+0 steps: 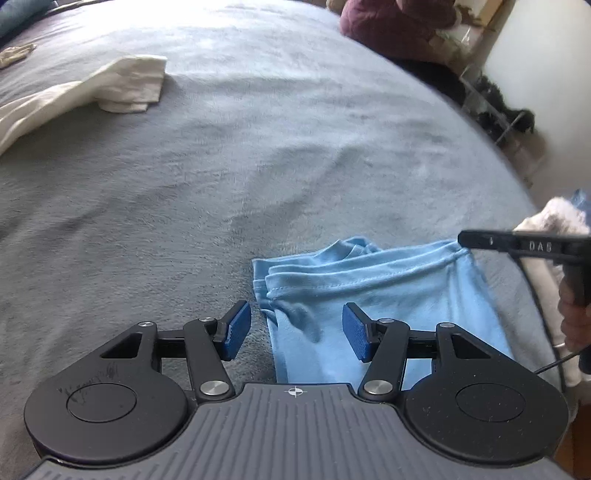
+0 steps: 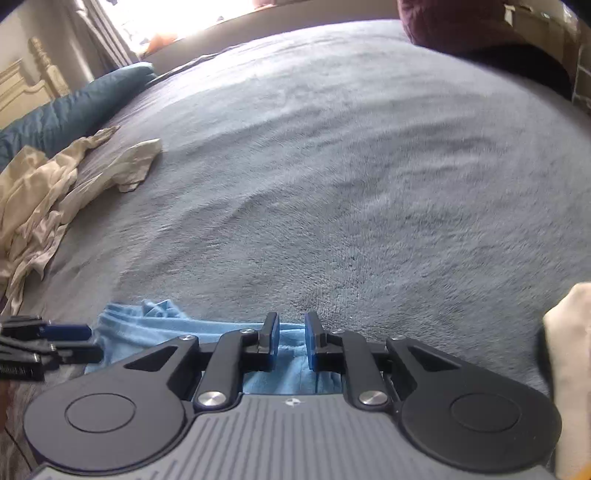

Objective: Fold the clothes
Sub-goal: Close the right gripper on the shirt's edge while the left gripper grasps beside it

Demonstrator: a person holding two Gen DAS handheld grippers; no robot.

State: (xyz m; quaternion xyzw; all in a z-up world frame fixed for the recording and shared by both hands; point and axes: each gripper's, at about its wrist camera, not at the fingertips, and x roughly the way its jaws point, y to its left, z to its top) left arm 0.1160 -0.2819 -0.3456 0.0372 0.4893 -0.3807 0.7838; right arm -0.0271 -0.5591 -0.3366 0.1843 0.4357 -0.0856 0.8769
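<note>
A light blue garment, folded into a band with stacked hems, lies on the grey blanket near the front edge. My left gripper hovers over its left end, open, one blue pad off the cloth and the other over it, neither pressing. My right gripper reaches in from the right, and the garment's hems gather toward its tip. In the right wrist view my right gripper has its pads close together with the light blue garment filling the narrow gap. The left gripper pokes in at the left.
Crumpled cream clothes lie at the far left of the bed, seen as a cream heap in the right wrist view. A teal pillow sits by the headboard. A maroon bundle is at the far edge. A white cloth hangs at the right.
</note>
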